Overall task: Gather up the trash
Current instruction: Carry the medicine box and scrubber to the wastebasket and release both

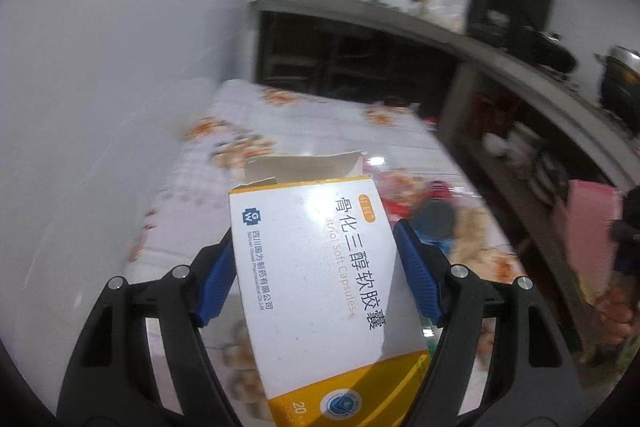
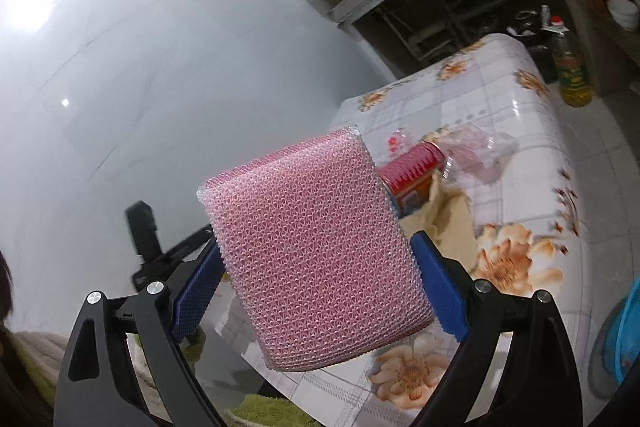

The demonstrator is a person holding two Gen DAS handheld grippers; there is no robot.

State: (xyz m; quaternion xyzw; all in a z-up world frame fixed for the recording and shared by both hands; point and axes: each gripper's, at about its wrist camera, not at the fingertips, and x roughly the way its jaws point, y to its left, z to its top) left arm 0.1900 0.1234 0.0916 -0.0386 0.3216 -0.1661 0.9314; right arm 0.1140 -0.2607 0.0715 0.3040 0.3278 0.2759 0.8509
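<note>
I have the left gripper (image 1: 314, 267) clamped on an opened capsule box (image 1: 316, 275) and the right gripper (image 2: 320, 267) clamped on a pink mesh scouring pad (image 2: 316, 251), both above the floral table (image 2: 520, 99), where a red-capped container (image 2: 412, 171) and crumpled plastic wrap (image 2: 476, 151) remain uncollected.

Left tongs (image 1: 314, 263) clamped, right tongs (image 2: 320, 271) clamped, both angled downward
</note>
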